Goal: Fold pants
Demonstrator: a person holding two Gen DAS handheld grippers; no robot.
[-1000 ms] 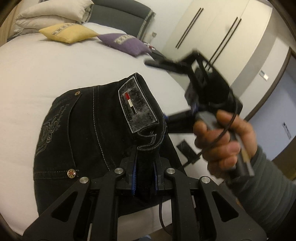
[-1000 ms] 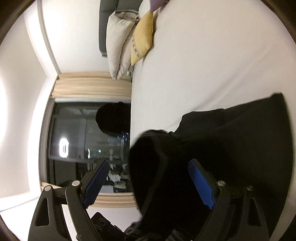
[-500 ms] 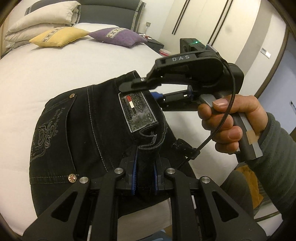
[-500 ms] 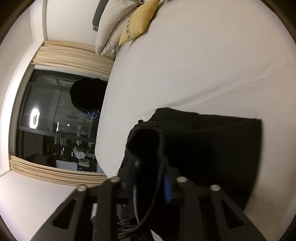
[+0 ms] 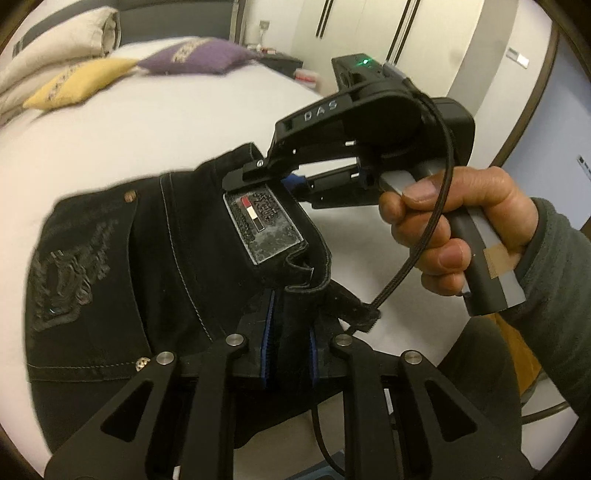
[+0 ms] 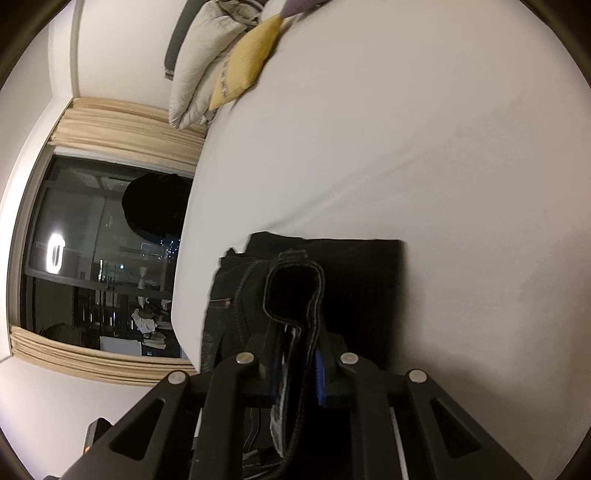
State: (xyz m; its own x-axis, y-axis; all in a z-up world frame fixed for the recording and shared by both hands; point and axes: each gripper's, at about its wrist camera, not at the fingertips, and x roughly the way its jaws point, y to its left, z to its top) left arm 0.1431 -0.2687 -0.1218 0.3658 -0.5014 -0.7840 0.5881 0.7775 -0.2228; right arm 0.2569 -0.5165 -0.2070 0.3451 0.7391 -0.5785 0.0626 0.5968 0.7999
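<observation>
Dark black jeans [image 5: 122,266] lie on the white bed [image 5: 155,129], back pocket and leather waistband patch [image 5: 264,230] facing up. My left gripper [image 5: 288,354] is shut on the waistband near the patch. My right gripper [image 5: 273,177], held in a hand, is shut on the far end of the waistband just beyond the patch. In the right wrist view the right gripper [image 6: 295,369] pinches the waistband edge, and the folded jeans [image 6: 354,280] stretch flat across the bed [image 6: 424,147].
A yellow pillow [image 5: 74,88], a purple pillow [image 5: 195,61] and white pillows [image 5: 55,48] lie at the head of the bed. White wardrobe doors [image 5: 369,33] stand behind. A dark window with beige curtains [image 6: 96,258] is left of the bed.
My right gripper came in from the right and shut on the waistband. My left gripper kept its hold; the jeans now lie flatter.
</observation>
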